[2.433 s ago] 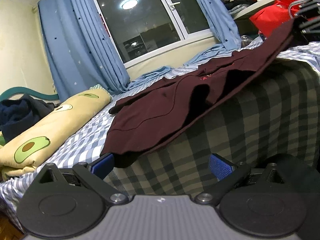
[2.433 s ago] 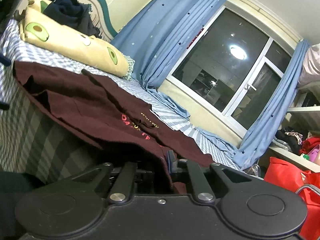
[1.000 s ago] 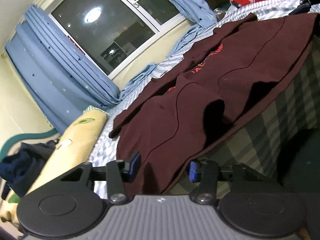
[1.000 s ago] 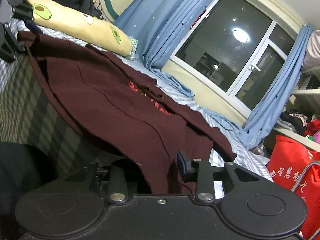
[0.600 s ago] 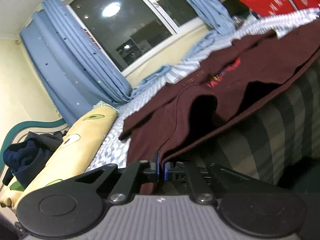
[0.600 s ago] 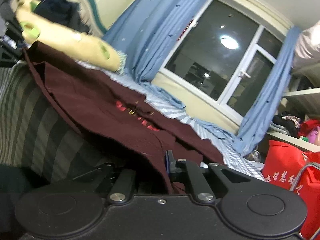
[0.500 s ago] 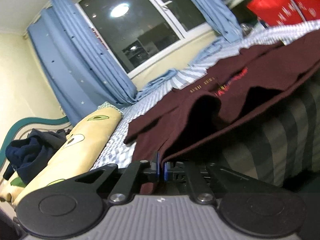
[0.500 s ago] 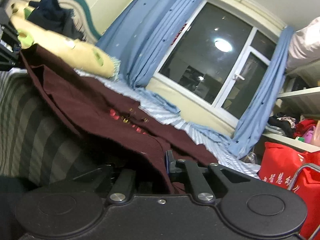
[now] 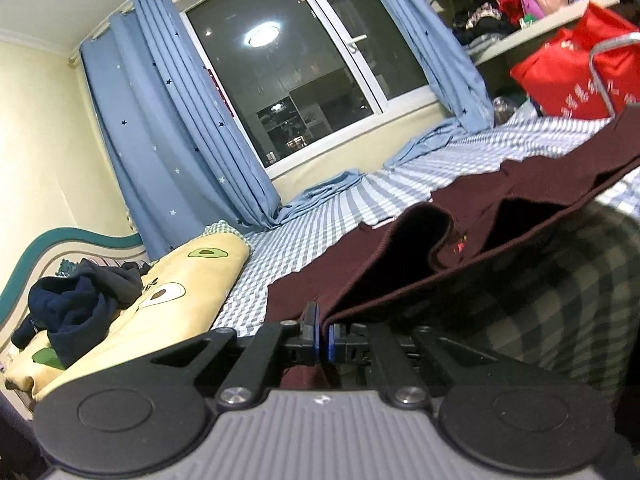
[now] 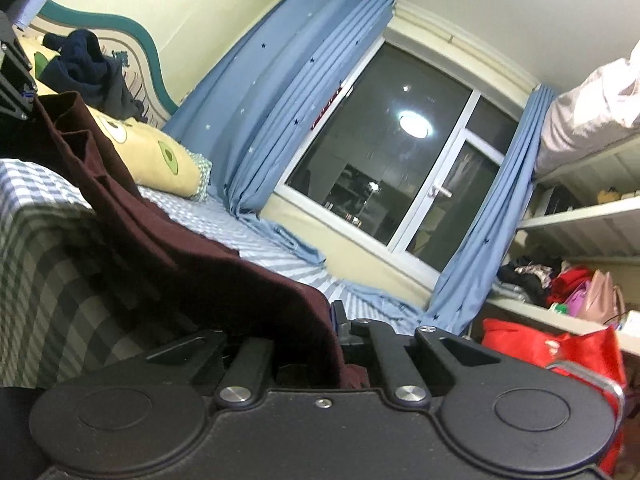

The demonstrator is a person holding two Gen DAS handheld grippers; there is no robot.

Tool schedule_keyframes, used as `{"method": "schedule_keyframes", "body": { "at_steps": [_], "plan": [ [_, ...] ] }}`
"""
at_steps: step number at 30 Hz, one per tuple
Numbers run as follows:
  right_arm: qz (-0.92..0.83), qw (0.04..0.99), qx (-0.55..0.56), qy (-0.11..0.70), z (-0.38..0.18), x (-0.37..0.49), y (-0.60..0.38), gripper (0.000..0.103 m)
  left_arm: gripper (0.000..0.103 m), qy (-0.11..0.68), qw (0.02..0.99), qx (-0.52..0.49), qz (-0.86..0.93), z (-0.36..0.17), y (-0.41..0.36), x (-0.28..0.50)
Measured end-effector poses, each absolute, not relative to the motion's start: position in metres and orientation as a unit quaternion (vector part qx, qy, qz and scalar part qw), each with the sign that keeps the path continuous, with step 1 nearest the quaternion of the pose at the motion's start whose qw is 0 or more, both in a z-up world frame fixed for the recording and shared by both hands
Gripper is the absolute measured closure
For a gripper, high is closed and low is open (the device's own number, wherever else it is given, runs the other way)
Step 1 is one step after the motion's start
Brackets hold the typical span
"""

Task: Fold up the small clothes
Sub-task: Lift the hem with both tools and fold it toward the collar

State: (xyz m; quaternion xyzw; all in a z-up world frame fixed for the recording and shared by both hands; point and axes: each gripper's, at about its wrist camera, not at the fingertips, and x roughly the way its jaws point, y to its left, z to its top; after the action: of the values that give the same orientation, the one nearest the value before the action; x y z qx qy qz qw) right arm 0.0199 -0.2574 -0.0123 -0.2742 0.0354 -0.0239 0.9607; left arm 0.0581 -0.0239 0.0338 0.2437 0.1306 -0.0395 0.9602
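Got both tongs clamped tight on the maroon garment [image 9: 400,264]: my left gripper [image 9: 322,338] pinches its edge, my right gripper [image 10: 334,320] grabs what's probably the hem, over the checked bed [image 9: 320,236].

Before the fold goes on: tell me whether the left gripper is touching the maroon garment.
Touching. The left wrist view shows the left gripper shut on the maroon garment, its hem pinched between the blue pads.

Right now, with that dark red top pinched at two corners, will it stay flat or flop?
Probably flop: the maroon top already sags and folds between the left gripper and the right gripper. It seems light, since small pinches hold it.
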Motion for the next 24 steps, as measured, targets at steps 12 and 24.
{"method": "schedule_keyframes", "body": {
  "at_steps": [12, 24],
  "plan": [
    [-0.012, 0.961, -0.274, 0.038, 0.011, -0.046, -0.265, 0.097, 0.101, 0.116, 0.962, 0.237, -0.072, 0.05, -0.02, 0.0],
    [-0.025, 0.948, -0.316, 0.004, 0.049, 0.056, -0.27, 0.096, 0.101, 0.087, 0.97, 0.22, -0.046, 0.103, -0.036, 0.103]
  ]
}}
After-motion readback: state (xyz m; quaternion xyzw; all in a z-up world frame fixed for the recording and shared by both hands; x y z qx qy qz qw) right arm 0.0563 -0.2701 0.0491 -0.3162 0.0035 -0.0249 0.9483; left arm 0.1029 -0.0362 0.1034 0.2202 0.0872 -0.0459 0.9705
